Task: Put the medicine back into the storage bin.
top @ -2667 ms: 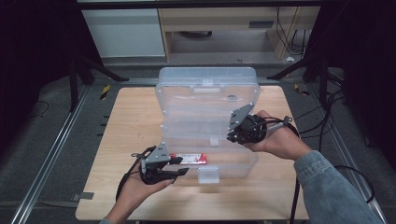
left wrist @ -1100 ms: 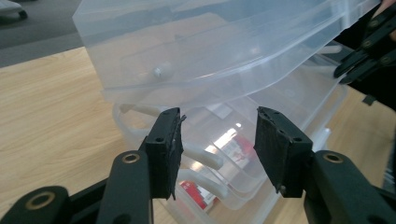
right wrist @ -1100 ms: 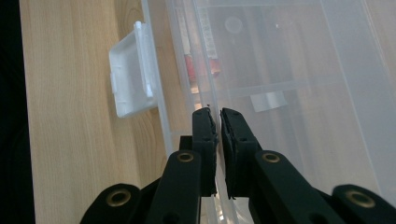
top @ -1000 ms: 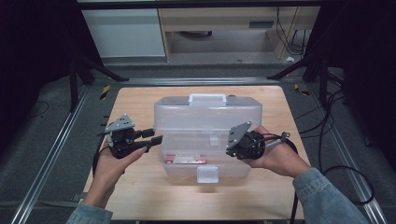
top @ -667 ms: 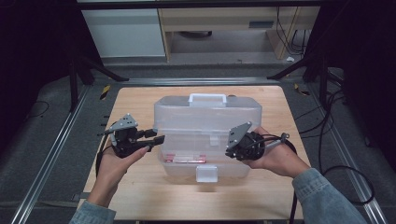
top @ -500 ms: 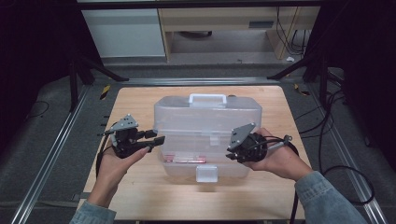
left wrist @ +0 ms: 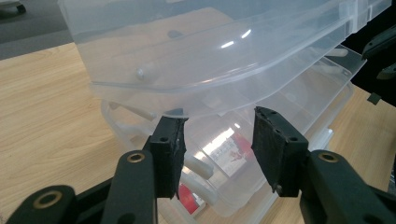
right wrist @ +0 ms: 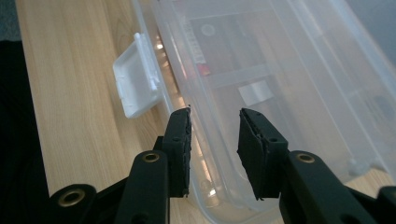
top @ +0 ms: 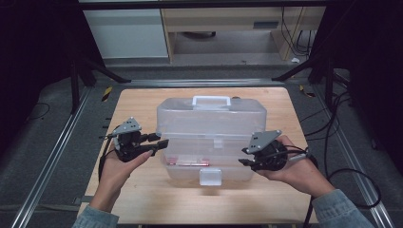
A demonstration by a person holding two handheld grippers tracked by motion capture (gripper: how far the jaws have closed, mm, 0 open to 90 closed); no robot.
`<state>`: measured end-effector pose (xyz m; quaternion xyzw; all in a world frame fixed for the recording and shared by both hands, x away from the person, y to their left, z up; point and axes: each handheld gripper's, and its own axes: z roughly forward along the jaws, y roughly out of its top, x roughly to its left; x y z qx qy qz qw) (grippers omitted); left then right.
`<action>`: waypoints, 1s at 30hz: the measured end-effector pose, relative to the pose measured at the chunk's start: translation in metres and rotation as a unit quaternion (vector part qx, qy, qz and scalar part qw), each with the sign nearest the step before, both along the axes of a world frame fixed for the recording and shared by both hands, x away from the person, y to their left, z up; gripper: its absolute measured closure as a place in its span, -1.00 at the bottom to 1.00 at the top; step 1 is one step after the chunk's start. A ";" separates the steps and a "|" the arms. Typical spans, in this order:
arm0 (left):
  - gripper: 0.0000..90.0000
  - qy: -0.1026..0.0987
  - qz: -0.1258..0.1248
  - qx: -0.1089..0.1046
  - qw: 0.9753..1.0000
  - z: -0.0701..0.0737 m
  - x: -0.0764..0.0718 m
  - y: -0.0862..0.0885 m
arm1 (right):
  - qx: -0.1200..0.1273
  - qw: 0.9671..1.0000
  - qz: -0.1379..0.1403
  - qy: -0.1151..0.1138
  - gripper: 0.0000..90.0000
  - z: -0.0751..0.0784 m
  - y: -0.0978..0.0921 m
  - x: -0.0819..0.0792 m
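A clear plastic tool box with a white handle stands mid-table, its lid lowered over the base and its white front latch hanging loose. A red packet lies inside the base. My left gripper is open at the box's left end. In the left gripper view the lid sits a little above the base, just beyond the open gripper. My right gripper is open at the front right corner. In the right gripper view the base rim runs past the gripper, with the latch to the left.
The wooden table has bare room in front of the box and on both sides. Metal rails run along its left edge. Cables lie on the floor to the right. A cabinet stands beyond the far edge.
The lid, upright 2.7 s ago, has come down over the base. My left gripper went from the box's front left to its left end. My right gripper dropped slightly toward the front corner.
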<state>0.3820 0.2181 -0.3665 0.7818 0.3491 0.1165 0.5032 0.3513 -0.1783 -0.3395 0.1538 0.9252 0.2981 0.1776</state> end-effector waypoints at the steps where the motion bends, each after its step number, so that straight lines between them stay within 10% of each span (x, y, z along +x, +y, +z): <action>1: 0.18 -0.001 0.000 0.000 1.000 0.000 0.000 0.000 | 0.004 1.000 -0.006 -0.001 0.39 0.000 -0.003 -0.001; 30: 0.16 0.002 0.007 -0.001 1.000 -0.010 -0.004 0.004 | 0.064 0.988 -0.138 -0.026 0.28 -0.001 -0.055 0.002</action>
